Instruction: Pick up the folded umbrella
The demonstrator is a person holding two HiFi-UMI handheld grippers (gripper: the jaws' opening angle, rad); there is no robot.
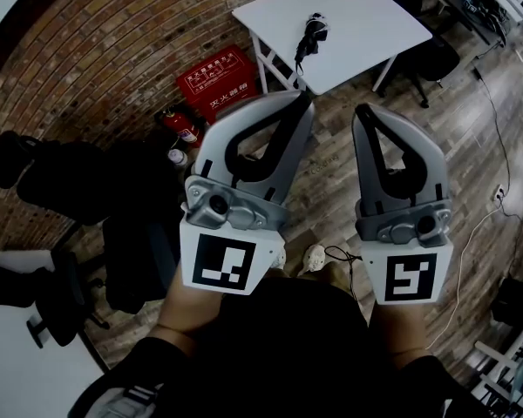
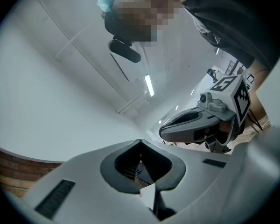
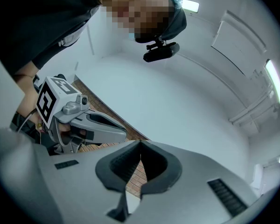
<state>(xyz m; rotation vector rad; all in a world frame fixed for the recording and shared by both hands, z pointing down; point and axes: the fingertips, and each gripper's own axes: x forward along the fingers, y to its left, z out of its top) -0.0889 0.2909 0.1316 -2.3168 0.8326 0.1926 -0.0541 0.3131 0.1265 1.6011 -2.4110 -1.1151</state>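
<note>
The folded umbrella (image 1: 312,37), black with a strap, lies on a white table (image 1: 366,24) far ahead at the top of the head view. Both grippers are held up side by side, well short of it and pointing slightly upward. My left gripper (image 1: 304,100) is shut, its jaw tips meeting with nothing between them (image 2: 140,142). My right gripper (image 1: 363,111) is also shut and empty (image 3: 140,143). Each gripper view shows mostly ceiling and wall, with the other gripper alongside: the right gripper (image 2: 203,122) and the left gripper (image 3: 84,122). The umbrella shows in neither gripper view.
A red crate (image 1: 218,79) and a fire extinguisher (image 1: 183,129) stand by the brick wall left of the table. Black office chairs (image 1: 61,181) sit at the left. A chair base (image 1: 436,59) is right of the table. Cables run across the wooden floor (image 1: 497,155).
</note>
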